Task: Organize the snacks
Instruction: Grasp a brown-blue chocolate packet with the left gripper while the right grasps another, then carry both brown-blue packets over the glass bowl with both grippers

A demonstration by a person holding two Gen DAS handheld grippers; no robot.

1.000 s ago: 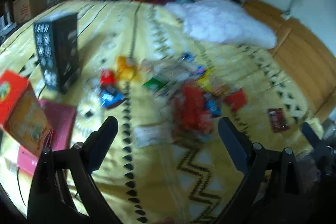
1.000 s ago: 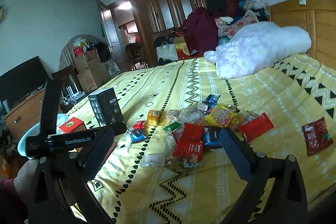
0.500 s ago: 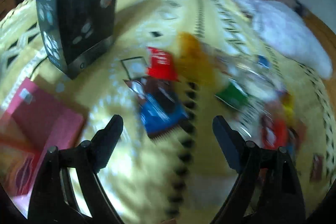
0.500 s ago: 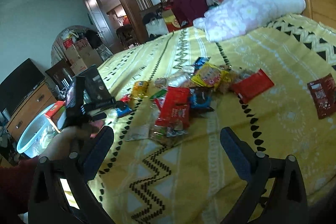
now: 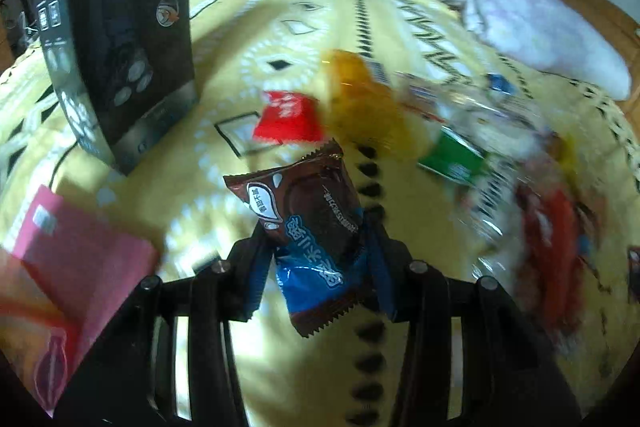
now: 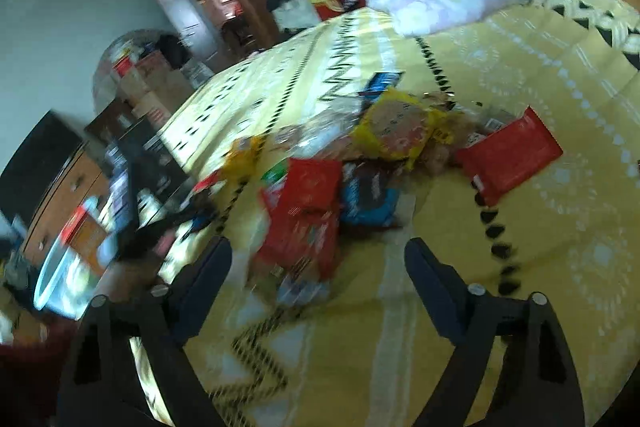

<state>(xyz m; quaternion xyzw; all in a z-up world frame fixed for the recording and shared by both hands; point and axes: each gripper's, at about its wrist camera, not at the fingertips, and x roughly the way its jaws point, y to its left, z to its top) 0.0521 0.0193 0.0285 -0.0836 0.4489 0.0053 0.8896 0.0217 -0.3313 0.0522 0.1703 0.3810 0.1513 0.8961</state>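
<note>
Your left gripper (image 5: 318, 251) has its jaws closed on a brown-and-blue foil snack packet (image 5: 310, 223), which is held above the yellow patterned bedspread (image 5: 280, 39). Just beyond it lies a small red wrapper (image 5: 288, 117), and a tall black cardboard box (image 5: 116, 27) stands at the far left. Your right gripper (image 6: 318, 267) hangs with its jaws wide apart over the near edge of the snack pile (image 6: 360, 167), a red packet (image 6: 510, 155) lying to the right.
</note>
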